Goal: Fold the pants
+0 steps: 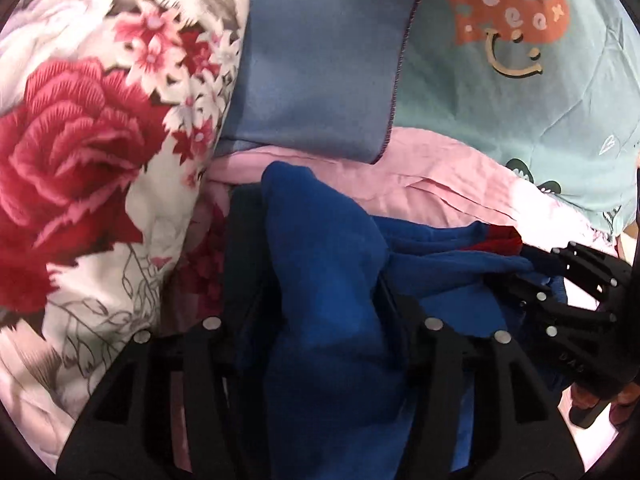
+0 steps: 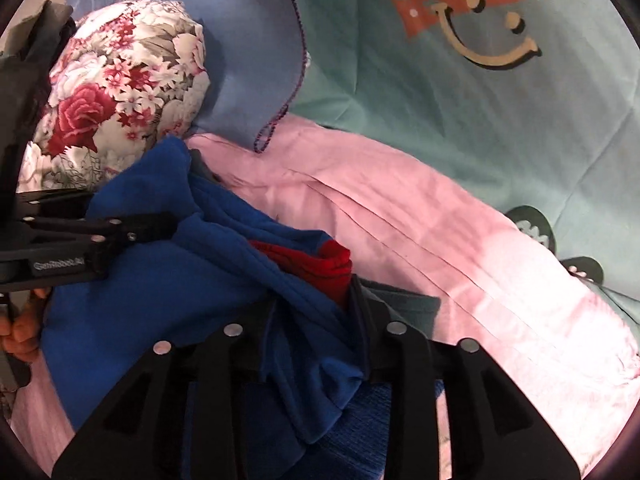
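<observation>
The blue pants (image 1: pixel 320 300) with a red patch (image 1: pixel 496 238) hang bunched between both grippers above the pink sheet (image 1: pixel 400 188). My left gripper (image 1: pixel 316 264) is shut on a thick fold of the blue cloth, which hides its fingertips. My right gripper (image 2: pixel 312 308) is shut on another fold of the pants (image 2: pixel 160 300) next to the red patch (image 2: pixel 320 264). The right gripper shows at the right edge of the left wrist view (image 1: pixel 568 288). The left gripper shows at the left of the right wrist view (image 2: pixel 132 232).
A floral pillow (image 1: pixel 80 160) lies at the left, close to the left gripper; it also shows in the right wrist view (image 2: pixel 120 100). A blue cloth (image 1: pixel 320 60) and a mint blanket (image 1: pixel 520 92) with an orange print lie behind the pink sheet.
</observation>
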The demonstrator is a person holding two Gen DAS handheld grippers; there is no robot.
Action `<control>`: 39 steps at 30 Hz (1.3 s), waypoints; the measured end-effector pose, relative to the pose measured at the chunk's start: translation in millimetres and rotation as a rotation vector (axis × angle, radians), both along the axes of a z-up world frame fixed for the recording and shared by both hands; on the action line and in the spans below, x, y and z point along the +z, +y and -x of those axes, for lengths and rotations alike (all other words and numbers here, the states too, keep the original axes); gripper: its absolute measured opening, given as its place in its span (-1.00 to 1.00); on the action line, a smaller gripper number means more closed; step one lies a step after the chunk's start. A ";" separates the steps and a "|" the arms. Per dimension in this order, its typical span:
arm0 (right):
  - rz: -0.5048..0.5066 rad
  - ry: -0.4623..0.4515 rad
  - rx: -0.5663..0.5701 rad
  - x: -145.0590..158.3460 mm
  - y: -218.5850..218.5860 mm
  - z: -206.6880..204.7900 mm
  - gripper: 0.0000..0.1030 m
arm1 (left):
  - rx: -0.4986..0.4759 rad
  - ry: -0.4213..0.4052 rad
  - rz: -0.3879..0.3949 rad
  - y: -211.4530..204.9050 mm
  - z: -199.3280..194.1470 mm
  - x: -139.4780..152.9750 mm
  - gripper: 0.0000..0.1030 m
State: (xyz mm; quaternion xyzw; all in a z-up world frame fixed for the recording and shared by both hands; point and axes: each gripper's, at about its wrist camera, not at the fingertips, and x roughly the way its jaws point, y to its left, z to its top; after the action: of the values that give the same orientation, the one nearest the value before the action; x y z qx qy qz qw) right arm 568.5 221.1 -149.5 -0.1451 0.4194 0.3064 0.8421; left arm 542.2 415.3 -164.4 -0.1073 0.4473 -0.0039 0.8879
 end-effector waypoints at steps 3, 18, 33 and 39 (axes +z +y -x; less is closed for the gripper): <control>-0.052 0.043 -0.016 21.7 -16.4 -0.6 -0.14 | -0.001 -0.028 -0.005 3.6 13.2 24.8 0.16; -0.354 0.183 -0.056 -16.3 -61.1 3.7 -1.00 | -0.100 -0.047 -0.059 -29.8 11.0 -19.6 0.56; -0.174 0.159 -0.127 12.5 -61.1 76.6 -0.22 | 0.004 0.030 -0.103 -41.7 68.8 13.0 0.78; -0.123 0.035 -0.236 80.3 -81.3 134.0 0.74 | 0.045 -0.075 -0.151 -58.1 126.3 87.8 0.96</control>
State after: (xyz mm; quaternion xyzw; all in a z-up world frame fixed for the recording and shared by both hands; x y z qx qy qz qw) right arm 434.5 139.8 -69.2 -0.0374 0.4285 0.2329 0.8722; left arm 415.8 357.2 -76.6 -0.0499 0.4102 0.0455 0.9095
